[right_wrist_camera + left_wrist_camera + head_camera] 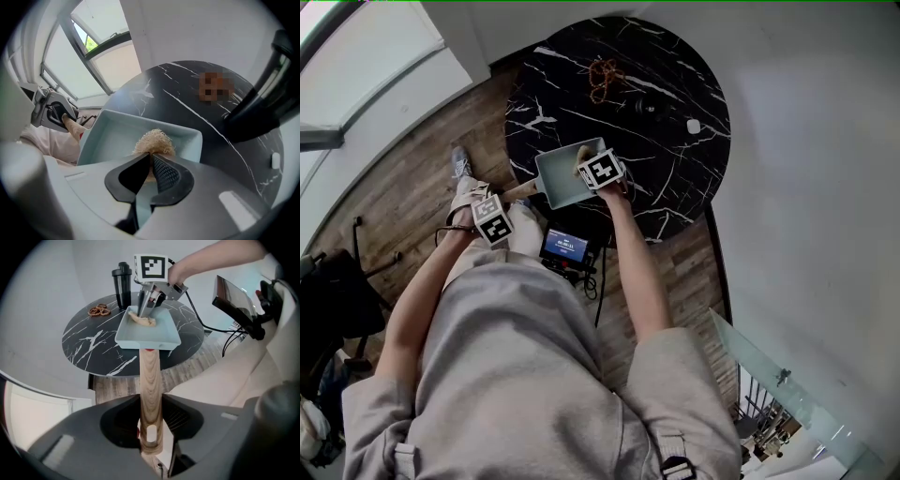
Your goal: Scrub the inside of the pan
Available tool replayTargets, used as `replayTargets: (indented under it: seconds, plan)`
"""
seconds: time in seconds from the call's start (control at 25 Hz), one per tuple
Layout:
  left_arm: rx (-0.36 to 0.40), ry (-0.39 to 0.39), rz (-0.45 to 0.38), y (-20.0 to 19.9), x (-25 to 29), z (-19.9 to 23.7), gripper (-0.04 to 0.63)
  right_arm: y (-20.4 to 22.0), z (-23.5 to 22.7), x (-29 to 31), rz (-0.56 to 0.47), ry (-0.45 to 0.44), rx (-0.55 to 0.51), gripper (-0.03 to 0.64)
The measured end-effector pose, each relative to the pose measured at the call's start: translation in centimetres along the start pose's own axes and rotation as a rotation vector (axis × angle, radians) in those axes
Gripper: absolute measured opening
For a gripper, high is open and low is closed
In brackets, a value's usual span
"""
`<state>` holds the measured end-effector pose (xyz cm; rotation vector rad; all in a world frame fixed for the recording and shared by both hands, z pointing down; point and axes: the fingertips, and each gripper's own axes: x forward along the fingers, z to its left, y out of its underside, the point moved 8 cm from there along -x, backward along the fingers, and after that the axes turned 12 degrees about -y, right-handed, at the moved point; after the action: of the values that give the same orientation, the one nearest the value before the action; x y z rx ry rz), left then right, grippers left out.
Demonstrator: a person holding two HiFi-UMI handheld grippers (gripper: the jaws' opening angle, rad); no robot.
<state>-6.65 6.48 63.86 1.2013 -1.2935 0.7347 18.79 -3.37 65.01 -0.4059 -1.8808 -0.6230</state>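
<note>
Pan [147, 333] handle [151, 376] clamped between jaws of my left gripper [151, 430], pads pressing on wood. My right gripper [151, 164] has jaws nearly together, pinching scrubber [152, 140]. Scrubber sits down inside pan, near one wall. Pan is square, pale blue, at near edge of black marble table [675, 94], handle sticking off rim toward me. Bottle [123, 287] and brown tangle [99, 311] at table's far side. Screen [565, 247] below table edge.

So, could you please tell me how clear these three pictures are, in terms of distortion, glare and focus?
Head view: strong fisheye bending, yet the pan is sharp. Left gripper view: dark rounded corners, the arm above brightly lit, the wooden handle crisp. Right gripper view: window glare upper left; the scrubber in focus.
</note>
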Motion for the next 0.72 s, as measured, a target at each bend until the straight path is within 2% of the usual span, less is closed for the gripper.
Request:
replayTargets:
  seconds: [0.2, 0.48, 0.6, 0.72]
  plan:
    - [-0.006, -0.004, 0.013, -0.1, 0.1, 0.0, 0.129, 1.0, 1.3, 0.1, 0.047, 0.002, -0.044, 0.031]
    - [0.000, -0.008, 0.022, -0.1, 0.0, 0.1, 0.130, 0.1, 4.5, 1.8, 0.044, -0.087, -0.080, 0.032]
    - [-0.004, -0.008, 0.024, -0.2, 0.0, 0.0, 0.130, -0.6, 6.7, 2.5, 0.083, -0.132, -0.155, 0.032]
    - [-0.006, -0.009, 0.024, -0.3, 0.1, 0.0, 0.130, -0.1, 8.6, 2.9, 0.156, -0.166, -0.280, 0.032]
